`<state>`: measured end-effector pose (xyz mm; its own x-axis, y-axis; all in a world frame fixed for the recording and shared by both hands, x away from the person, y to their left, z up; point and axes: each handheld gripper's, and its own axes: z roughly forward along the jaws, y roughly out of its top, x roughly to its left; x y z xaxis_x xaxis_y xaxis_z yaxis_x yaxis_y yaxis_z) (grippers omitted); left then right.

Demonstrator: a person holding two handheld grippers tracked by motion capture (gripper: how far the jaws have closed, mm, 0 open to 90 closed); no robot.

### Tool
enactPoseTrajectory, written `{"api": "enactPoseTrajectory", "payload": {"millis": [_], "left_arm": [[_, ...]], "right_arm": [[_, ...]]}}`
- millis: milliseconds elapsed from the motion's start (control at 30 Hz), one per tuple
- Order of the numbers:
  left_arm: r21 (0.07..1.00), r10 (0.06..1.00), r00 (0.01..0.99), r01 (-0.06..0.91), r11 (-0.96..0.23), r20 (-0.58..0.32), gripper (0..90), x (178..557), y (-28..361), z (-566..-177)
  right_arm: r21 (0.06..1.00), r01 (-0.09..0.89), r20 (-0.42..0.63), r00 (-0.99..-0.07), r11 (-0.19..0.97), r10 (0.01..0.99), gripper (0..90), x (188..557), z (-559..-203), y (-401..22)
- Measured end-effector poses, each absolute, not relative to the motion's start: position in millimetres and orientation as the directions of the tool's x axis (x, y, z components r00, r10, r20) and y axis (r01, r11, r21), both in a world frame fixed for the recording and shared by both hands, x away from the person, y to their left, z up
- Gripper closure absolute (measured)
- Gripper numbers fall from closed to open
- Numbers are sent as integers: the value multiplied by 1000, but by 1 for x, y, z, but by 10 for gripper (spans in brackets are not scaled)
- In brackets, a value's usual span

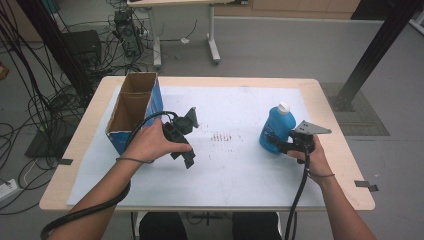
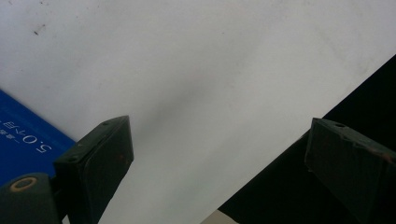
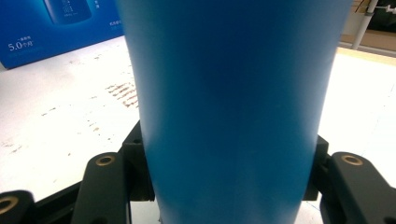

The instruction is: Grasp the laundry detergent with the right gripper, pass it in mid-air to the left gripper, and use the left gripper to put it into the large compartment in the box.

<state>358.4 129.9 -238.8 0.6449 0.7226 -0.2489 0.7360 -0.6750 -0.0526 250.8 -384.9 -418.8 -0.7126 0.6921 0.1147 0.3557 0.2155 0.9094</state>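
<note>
Bottle (image 1: 276, 127): blue, white cap, upright near the surface's (image 1: 240, 175) right edge, about midway along it. Right claw (image 1: 280, 145): clenched on the bottle's lower body, a jaw pressed to each side; the right gripper view shows the blue body between them. Left claw (image 1: 186, 150): released, jaws wide apart over white sheet, nothing between them. Box (image 1: 132, 112): open-topped, blue cardboard, at the far left corner, just beside the left hand (image 1: 152, 142).

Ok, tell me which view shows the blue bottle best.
The high view: the whole blue bottle stands upright with its white cap, in the right gripper. The right gripper view gives just its blue body close up, between the jaws.
</note>
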Motion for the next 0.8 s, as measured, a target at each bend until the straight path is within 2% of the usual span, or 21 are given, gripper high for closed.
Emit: {"api": "enactPoseTrajectory", "payload": {"millis": [800], "left_arm": [[-55, 721, 647, 733, -678, -248, 83, 358, 127, -239]], "right_arm": [[914, 341, 100, -715, 220, 692, 412, 249, -420, -385]]}}
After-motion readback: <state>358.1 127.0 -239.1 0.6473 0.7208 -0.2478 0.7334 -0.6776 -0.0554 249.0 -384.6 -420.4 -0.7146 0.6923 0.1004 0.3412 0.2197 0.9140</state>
